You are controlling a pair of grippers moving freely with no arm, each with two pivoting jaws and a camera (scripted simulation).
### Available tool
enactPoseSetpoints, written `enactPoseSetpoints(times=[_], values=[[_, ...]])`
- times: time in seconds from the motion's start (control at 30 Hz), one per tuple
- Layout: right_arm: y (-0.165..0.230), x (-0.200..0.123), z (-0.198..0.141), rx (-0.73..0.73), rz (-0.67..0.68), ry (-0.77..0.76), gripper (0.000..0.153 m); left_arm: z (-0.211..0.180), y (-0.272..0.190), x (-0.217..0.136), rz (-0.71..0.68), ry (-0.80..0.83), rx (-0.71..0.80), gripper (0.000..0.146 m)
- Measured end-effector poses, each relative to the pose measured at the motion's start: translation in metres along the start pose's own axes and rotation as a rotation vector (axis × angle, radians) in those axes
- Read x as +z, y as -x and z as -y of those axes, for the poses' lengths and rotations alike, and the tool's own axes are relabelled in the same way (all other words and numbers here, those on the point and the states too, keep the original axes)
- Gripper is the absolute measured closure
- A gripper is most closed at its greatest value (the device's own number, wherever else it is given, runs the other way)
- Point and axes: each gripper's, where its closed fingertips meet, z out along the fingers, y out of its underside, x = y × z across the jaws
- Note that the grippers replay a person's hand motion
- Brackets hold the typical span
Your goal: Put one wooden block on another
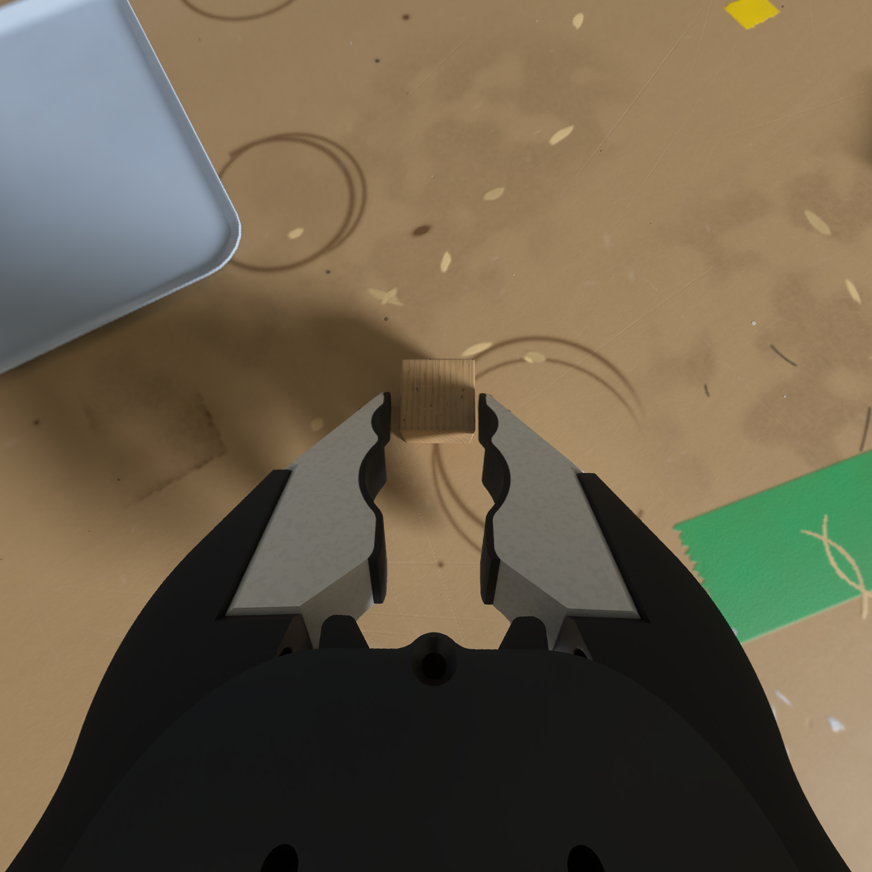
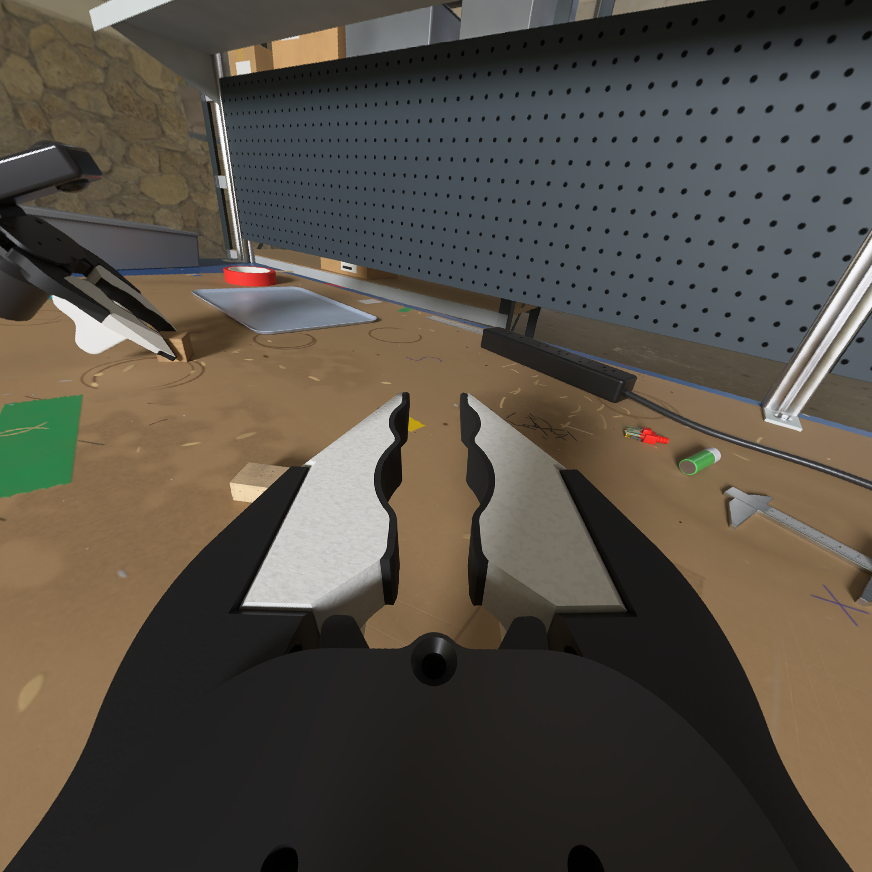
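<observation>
Left hand-held gripper [image 1: 434, 415]: fingers spread, tips flanking a block [image 1: 437, 401] at frame centre, a thin gap visible each side; block rests on the counter [image 1: 613, 236]. Grey tray [image 1: 94, 179] in the upper left, green tape [image 1: 778, 542] at the right edge.

Right hand-held gripper [image 2: 434, 406]: fingers spread, nothing between them, above the counter. Second block [image 2: 255, 481] lies at its left finger, partly hidden. Power strip [image 2: 557, 368] sits right of centre.

Two pale wooden blocks [image 1: 437, 401] [image 2: 255, 481] (well apart) flat on brown tabletop [image 1: 613, 236]
</observation>
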Motion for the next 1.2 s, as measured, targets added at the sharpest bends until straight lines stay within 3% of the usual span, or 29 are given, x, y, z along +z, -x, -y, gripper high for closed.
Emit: enactPoseSetpoints(times=[0.13, 0.3, 0.43, 0.57, 0.73, 1.0, 1.2], values=[[-0.003, 0.0, 0.0, 0.024, -0.004, -0.007, 0.132, 0.016, -0.007, -0.01, 0.086, -0.096, 0.071, 0.115], [-0.005, -0.001, 0.001, 0.038, -0.009, -0.013, 0.132, 0.067, -0.044, -0.047, 0.209, -0.325, 0.156, 0.115], [-0.009, -0.002, 0.001, 0.001, -0.035, -0.007, 0.132, 0.11, -0.113, -0.062, 0.133, -0.417, 0.22, 0.115], [-0.013, -0.006, 0.004, -0.045, -0.068, -0.029, 0.133, 0.138, -0.197, -0.055, -0.087, -0.475, 0.295, 0.115], [-0.025, -0.012, 0.005, -0.096, -0.146, -0.055, 0.133, 0.133, -0.258, -0.019, -0.294, -0.387, 0.366, 0.115], [-0.027, -0.014, 0.007, -0.106, -0.167, -0.078, 0.132, 0.118, -0.283, 0.025, -0.28, -0.242, 0.428, 0.115], [-0.027, -0.014, 0.007, -0.107, -0.166, -0.076, 0.133, 0.114, -0.281, 0.05, -0.256, -0.201, 0.371, 0.115]])
